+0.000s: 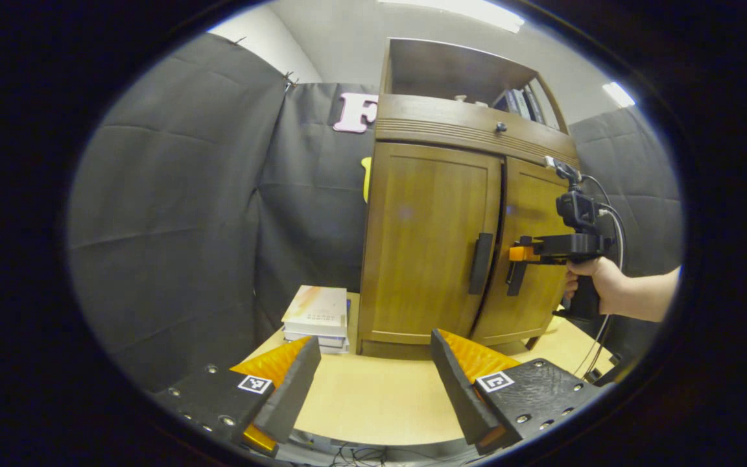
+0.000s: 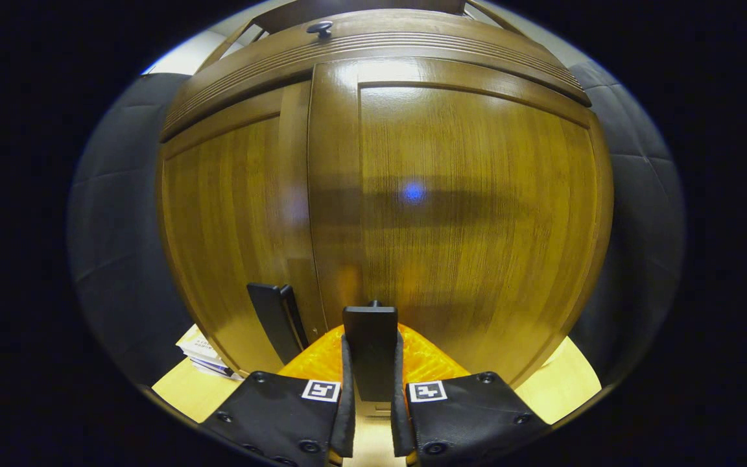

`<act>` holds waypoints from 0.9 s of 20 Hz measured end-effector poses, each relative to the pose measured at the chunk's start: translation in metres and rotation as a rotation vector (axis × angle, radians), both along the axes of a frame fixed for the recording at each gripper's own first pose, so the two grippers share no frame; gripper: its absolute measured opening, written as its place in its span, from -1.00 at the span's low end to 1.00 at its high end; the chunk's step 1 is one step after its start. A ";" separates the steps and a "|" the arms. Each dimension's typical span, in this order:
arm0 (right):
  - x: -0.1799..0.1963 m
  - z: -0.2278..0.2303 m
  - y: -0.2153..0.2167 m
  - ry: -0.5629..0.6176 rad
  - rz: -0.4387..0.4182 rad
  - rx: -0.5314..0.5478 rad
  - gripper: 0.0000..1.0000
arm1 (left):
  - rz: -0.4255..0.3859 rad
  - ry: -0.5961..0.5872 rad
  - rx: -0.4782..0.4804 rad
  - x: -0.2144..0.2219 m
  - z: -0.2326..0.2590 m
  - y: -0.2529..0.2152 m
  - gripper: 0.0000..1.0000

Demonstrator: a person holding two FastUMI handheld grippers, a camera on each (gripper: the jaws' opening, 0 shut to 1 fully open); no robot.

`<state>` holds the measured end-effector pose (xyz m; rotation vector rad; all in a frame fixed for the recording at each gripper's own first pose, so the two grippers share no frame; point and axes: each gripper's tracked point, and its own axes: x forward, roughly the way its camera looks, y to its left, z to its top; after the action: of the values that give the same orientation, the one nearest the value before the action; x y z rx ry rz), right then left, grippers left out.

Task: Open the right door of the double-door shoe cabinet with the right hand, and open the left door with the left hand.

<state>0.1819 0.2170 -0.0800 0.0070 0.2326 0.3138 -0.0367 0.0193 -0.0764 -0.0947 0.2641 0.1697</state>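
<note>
Shoe cabinet point(image 1: 432, 240) of glossy brown wood with double doors, standing at the back of pale wooden table point(image 1: 373, 395), against black cloth wall point(image 1: 172, 214); both doors look shut or nearly so; drawer band with small dark knob point(image 1: 500, 127) above, open shelf on top holding dark books point(image 1: 519, 102).

Left door point(image 1: 428, 243) with flat black vertical handle point(image 1: 480, 263) near centre seam, untouched; left gripper point(image 1: 373, 383) low over table, well apart from cabinet, fingers spread wide with nothing between them.

Right door point(image 2: 471, 214) close up in right gripper view; right gripper point(image 2: 371, 415) pinching flat black right-door handle point(image 2: 370, 347), both fingers pressed on its sides; left-door handle just beside, to the left.

From left gripper view: right gripper point(image 1: 517, 256) held by hand point(image 1: 597, 282) at right-door handle, level, pointing at seam; cable point(image 1: 613, 272) hanging from it.

Stack of white books point(image 1: 316, 318) lying flat on table just left of cabinet base.
</note>
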 end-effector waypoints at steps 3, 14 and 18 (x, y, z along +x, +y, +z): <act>-0.001 0.000 0.001 -0.003 0.018 0.001 -0.53 | -0.015 0.004 0.009 -0.002 0.001 -0.001 0.99; 0.000 -0.002 0.007 0.010 0.109 0.018 -0.53 | -0.020 -0.005 -0.015 0.006 0.010 -0.004 0.99; 0.002 -0.003 0.009 0.019 0.133 0.023 -0.51 | -0.011 -0.009 -0.089 0.012 0.023 -0.009 0.99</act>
<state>0.1836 0.2260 -0.0833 0.0172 0.2492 0.4489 -0.0244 0.0099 -0.0531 -0.1821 0.2636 0.1467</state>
